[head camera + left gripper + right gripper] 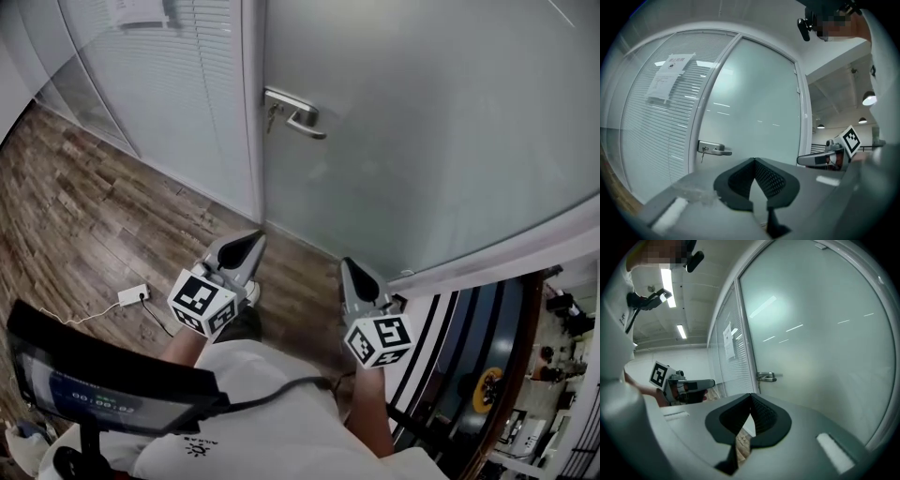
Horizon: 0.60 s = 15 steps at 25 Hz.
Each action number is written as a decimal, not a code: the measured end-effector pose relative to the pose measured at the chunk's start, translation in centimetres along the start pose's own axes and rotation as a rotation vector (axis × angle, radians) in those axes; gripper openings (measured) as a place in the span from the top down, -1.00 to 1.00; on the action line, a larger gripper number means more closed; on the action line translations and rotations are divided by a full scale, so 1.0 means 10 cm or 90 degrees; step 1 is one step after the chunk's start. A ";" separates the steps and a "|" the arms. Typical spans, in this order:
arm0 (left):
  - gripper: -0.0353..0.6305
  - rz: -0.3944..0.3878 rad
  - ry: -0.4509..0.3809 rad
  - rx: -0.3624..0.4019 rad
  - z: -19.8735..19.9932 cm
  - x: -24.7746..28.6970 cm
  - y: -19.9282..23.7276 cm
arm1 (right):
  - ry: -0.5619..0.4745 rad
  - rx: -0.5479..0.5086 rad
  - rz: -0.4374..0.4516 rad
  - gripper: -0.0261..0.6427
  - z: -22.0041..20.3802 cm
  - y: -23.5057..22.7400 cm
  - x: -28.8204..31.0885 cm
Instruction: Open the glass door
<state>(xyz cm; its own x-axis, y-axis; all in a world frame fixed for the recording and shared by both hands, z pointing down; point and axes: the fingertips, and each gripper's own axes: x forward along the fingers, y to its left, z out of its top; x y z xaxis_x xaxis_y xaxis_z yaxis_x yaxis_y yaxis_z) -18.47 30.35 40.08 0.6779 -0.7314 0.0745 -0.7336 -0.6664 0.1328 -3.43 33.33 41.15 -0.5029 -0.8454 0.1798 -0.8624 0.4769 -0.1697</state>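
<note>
Reaching toward: the door handle (295, 114), a metal lever on the glass door (422, 141); it is well apart from both grippers and neither touches it.
Bearing from the left gripper: in the head view the left gripper (247, 242) has the lever at about 1 o'clock. In its own view the lever sits at 10 o'clock of the tips.
Bearing from the right gripper: in the head view the right gripper (350, 269) has it at about 11 o'clock. In its own view it shows small, at 1 o'clock of the tips.
Long axis: the lever lies level across the door face, running from its backplate by the door's edge out toward the pane's middle. In the head view the free end points to 4 o'clock. A key (702, 154) hangs below the backplate.
Nearer hand: the left, as a judgement, since the lever looms larger in its view.
Left jaws: pressed together at the tips, nothing between them.
Right jaws: likewise pressed together and empty.
Task state: the door looks closed against the white post (251, 103), so opening has not begun.
Surface: smooth frosted glass that mirrors the ceiling lights, so probably only the lever offers a hold.
Room: wood-plank floor (84, 216). A blind panel (159, 75) stands at 9 o'clock of the lever and carries a paper notice (670, 77). A white power strip (133, 295) lies at 8 o'clock of the left gripper.
</note>
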 end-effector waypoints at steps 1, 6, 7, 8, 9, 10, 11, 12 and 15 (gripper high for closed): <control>0.88 -0.006 0.001 0.005 0.02 0.08 0.10 | 0.000 -0.002 -0.004 0.90 0.03 -0.02 0.11; 0.88 -0.039 -0.001 0.002 0.17 0.45 0.59 | 0.011 -0.024 -0.017 0.90 0.27 -0.05 0.75; 0.88 -0.047 -0.002 0.000 0.19 0.51 0.68 | 0.010 -0.027 -0.022 0.90 0.32 -0.06 0.87; 0.88 -0.055 -0.002 0.000 0.21 0.57 0.78 | 0.008 -0.027 -0.028 0.90 0.37 -0.08 1.00; 0.88 -0.065 -0.001 0.002 0.22 0.62 0.87 | 0.007 -0.026 -0.033 0.90 0.40 -0.09 1.13; 0.88 -0.077 0.002 0.004 0.22 0.68 0.96 | 0.007 -0.024 -0.039 0.90 0.41 -0.11 1.26; 0.88 -0.091 0.005 0.006 0.22 0.72 1.04 | 0.008 -0.024 -0.043 0.90 0.43 -0.12 1.37; 0.88 -0.106 0.010 0.008 0.22 0.77 1.10 | 0.009 -0.025 -0.048 0.90 0.44 -0.12 1.46; 0.88 -0.139 0.019 0.015 0.26 0.90 1.31 | 0.012 -0.026 -0.062 0.90 0.49 -0.14 1.70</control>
<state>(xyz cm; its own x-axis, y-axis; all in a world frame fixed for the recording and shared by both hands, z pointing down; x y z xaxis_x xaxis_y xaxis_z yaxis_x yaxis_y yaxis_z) -22.13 14.62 39.92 0.8213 -0.5653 0.0765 -0.5704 -0.8116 0.1266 -10.50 17.16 39.72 -0.4170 -0.8840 0.2114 -0.9088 0.4021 -0.1114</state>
